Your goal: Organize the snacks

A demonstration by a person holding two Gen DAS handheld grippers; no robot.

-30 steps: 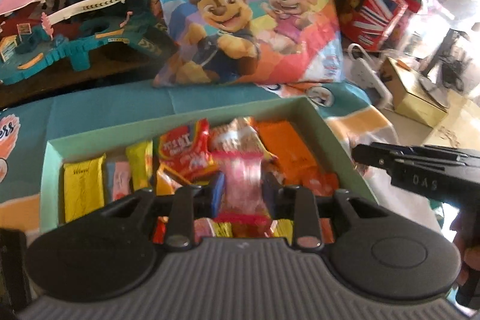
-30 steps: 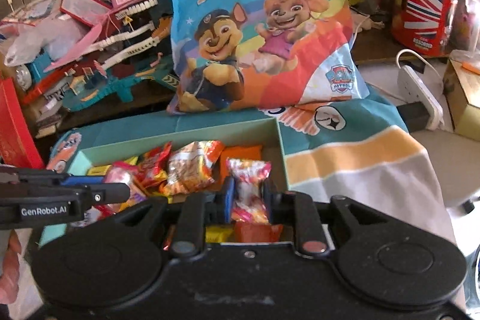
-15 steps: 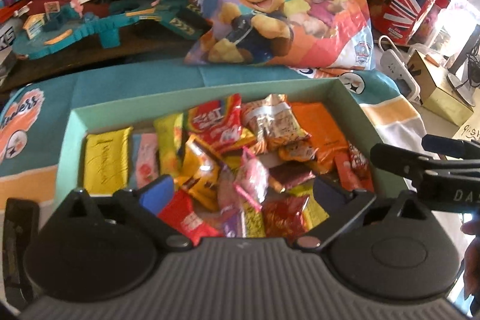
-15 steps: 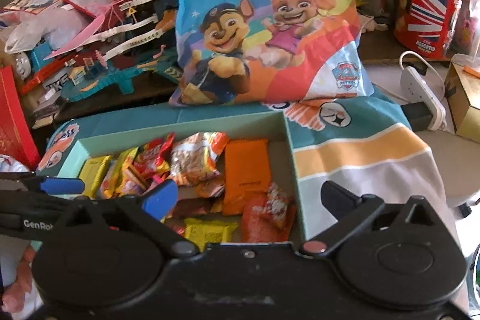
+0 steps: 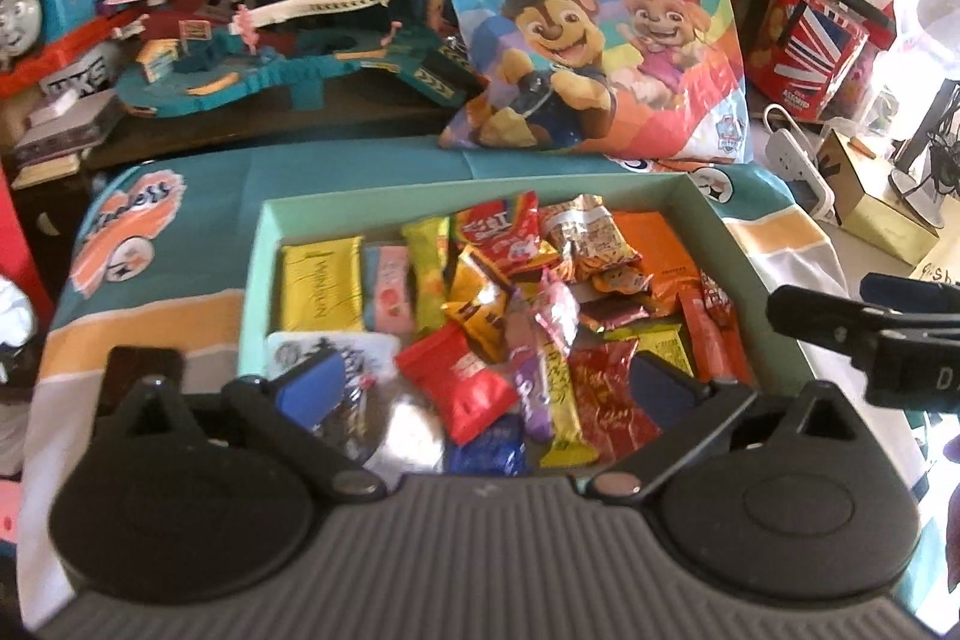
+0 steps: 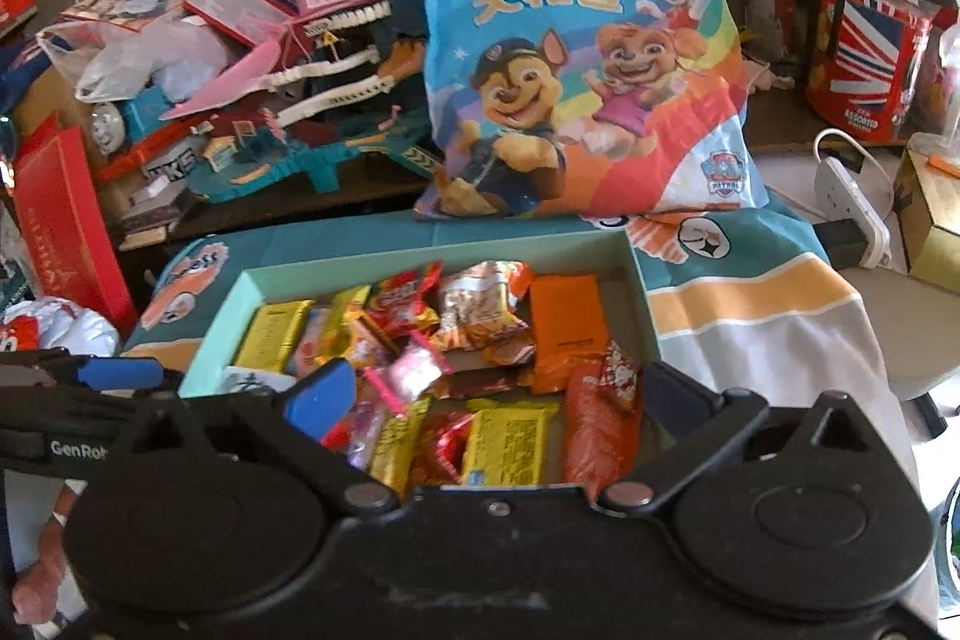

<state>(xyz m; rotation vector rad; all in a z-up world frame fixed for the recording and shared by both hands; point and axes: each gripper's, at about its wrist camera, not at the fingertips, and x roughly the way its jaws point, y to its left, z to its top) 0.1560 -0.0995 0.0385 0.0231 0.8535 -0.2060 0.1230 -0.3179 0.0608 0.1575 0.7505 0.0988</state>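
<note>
A shallow mint-green box on a teal cloth holds several snack packets: a yellow bar, an orange packet, a red packet and a pink sweet. My left gripper is open and empty above the box's near side. My right gripper is open and empty over the box's near right part. Each gripper shows at the edge of the other's view.
A big blue cartoon-dog snack bag stands behind the box. Toy track set and clutter lie at the back left, a red tin, power strip and cardboard box at the right.
Both grippers were shut on pink sweet packets a second ago. Both have opened and dropped them into the box, then pulled back and up a little.
</note>
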